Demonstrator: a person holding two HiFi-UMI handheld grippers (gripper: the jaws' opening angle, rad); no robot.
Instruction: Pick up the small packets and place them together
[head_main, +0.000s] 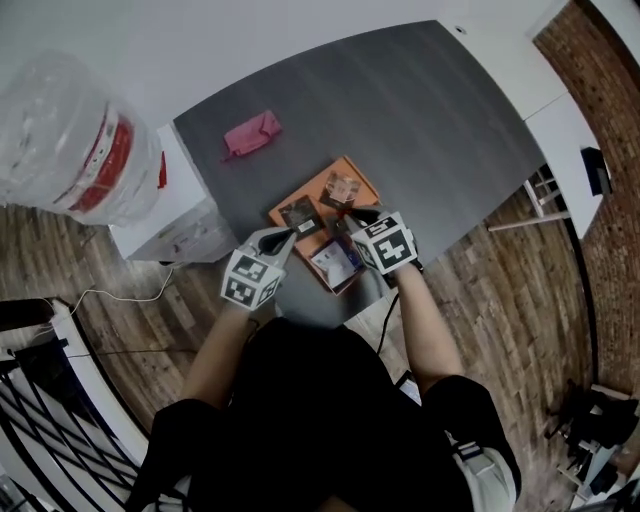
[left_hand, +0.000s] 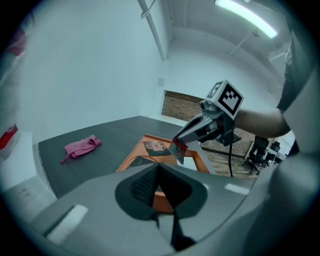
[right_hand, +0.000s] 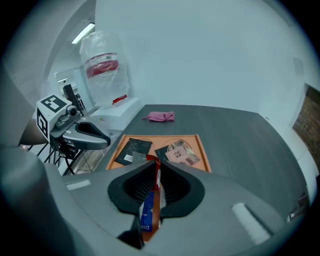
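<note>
Plainly, the right gripper (right_hand: 153, 161) carries the load. Its jaws are pinched on a red-and-blue packet (right_hand: 149, 207), held edge-on, so the packet's long axis runs along the jaws and its top edge pokes out just past the tips.

In the right gripper view, the orange tray (right_hand: 204, 152) lies ahead of those tips at 12 o'clock and below them. A pale packet (right_hand: 182, 152) sits at 1 o'clock and a dark packet (right_hand: 131, 150) at 11 o'clock, both flat on the tray floor. The held packet hangs over the near end of the tray and, as far as I can tell, touches neither of them.

The left gripper (left_hand: 159, 167) has its jaws pressed together on nothing. It hovers off the tray's edge at 9 o'clock, so by my reading the right hand is the nearer. A pink cloth (right_hand: 159, 116) lies well apart on the table (right_hand: 240, 135), at 12 o'clock beyond the tray.

I judge the coming move to be a short drop forward and down. It would tip this packet from edge-on to flat and lay it beside the 2 ahead.
</note>
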